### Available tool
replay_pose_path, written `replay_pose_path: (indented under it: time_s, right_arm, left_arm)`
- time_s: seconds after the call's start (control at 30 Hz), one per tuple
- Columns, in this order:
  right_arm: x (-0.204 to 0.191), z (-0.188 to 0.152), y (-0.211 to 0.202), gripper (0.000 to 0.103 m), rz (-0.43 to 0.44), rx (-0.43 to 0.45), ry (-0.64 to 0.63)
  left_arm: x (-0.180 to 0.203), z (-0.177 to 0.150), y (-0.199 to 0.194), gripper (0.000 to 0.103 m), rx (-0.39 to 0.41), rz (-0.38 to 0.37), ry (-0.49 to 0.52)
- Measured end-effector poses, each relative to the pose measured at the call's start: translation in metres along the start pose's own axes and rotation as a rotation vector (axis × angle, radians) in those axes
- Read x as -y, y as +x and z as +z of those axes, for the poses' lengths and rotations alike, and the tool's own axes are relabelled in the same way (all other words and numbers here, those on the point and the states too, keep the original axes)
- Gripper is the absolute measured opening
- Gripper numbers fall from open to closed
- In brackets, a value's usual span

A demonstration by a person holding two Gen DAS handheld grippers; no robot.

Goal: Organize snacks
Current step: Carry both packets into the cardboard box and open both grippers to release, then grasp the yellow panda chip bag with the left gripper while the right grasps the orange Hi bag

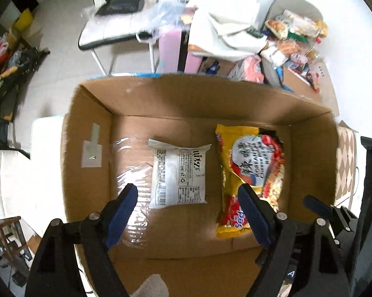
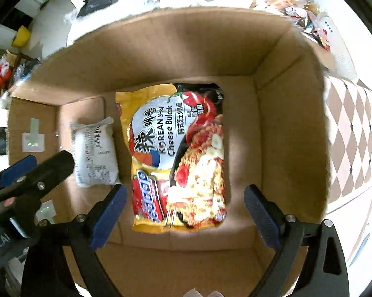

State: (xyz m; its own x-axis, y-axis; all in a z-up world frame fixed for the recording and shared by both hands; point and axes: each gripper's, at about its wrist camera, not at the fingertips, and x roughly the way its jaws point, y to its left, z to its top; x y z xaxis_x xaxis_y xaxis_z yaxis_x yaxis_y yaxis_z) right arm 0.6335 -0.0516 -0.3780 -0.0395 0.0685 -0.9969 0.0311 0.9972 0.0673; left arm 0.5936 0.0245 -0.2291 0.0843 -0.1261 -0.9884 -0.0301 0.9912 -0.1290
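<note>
An open cardboard box (image 1: 92, 113) holds 2 packets. The yellow Korean Cheese Bulak noodle pack (image 2: 178, 156) lies flat toward the box's right wall; the white snack packet (image 1: 178, 175) lies flat just left of it, apart. Both the left gripper (image 1: 188, 198) and right gripper (image 2: 183, 198) point down over the box, fingers spread, gripping nothing.

Matt brown cardboard box (image 1: 92, 133), glossy plastic noodle packet (image 2: 178, 153), white crinkly plastic snack wrapper (image 1: 178, 173)
</note>
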Motion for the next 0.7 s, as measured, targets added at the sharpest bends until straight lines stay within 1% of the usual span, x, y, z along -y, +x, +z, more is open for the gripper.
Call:
replay_pose_path:
  time_s: [0.2, 0.23, 0.33, 0.4, 0.47, 0.7]
  right_arm:
    - [0.006, -0.036, -0.035, 0.098, -0.023, 0.094, -0.013]
    - [0.004, -0.037, -0.039, 0.098, -0.026, 0.104, -0.012]
    - [0.003, -0.053, -0.058, 0.098, -0.023, 0.143, -0.018]
    - [0.004, -0.053, -0.065, 0.098, -0.021, 0.162, -0.023]
    - [0.002, -0.062, -0.077, 0.098, -0.019, 0.185, -0.031]
    - [0.002, -0.100, -0.122, 0.098, 0.015, 0.249, -0.046]
  left_arm:
    - [0.008, -0.025, -0.035, 0.082, 0.102, 0.026, 0.037]
    - [0.010, -0.029, -0.041, 0.082, 0.118, 0.034, 0.043]
    - [0.012, -0.043, -0.059, 0.082, 0.163, 0.044, 0.050]
    - [0.013, -0.053, -0.072, 0.082, 0.196, 0.051, 0.053]
    - [0.014, -0.063, -0.086, 0.082, 0.226, 0.053, 0.054]
    - [0.024, -0.095, -0.126, 0.082, 0.286, 0.040, 0.056]
